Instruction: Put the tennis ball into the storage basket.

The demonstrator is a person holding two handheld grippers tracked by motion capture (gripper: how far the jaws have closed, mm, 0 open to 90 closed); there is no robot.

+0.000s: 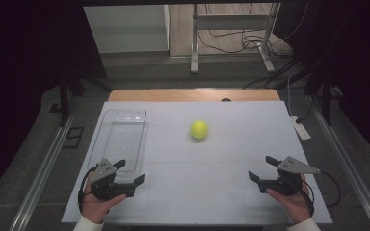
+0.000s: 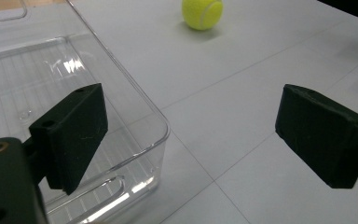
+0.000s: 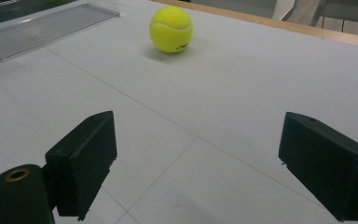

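Tray (image 1: 123, 139), clear plastic, sits on the left part of the white table (image 1: 221, 192), long side running away from the person; nothing inside it. Left gripper (image 1: 129, 172) is at the tray's near end, held in the person's left hand (image 1: 99, 202) w/ a white sleeve cuff at the bottom edge. Its jaws stand wide apart, nothing btwn them. In the left gripper view one jaw hangs over the tray's near corner, the other over bare table.

Tennis ball (image 1: 199, 129), yellow-green, rests on the table approx. mid-width, toward the far half, well apart from the tray & from both grippers. It lies free, untouched. Left gripper view has it at the top (image 2: 203, 13); right gripper view has it upper left (image 3: 171, 29), w/ dark lettering on its side, too small to read.

Right gripper (image 1: 261, 168) is near the table's front right corner, in the person's right hand (image 1: 291, 199). Jaws spread wide, empty, over bare table, pointing toward the ball. Cable (image 1: 332, 185) trails off it to the right.
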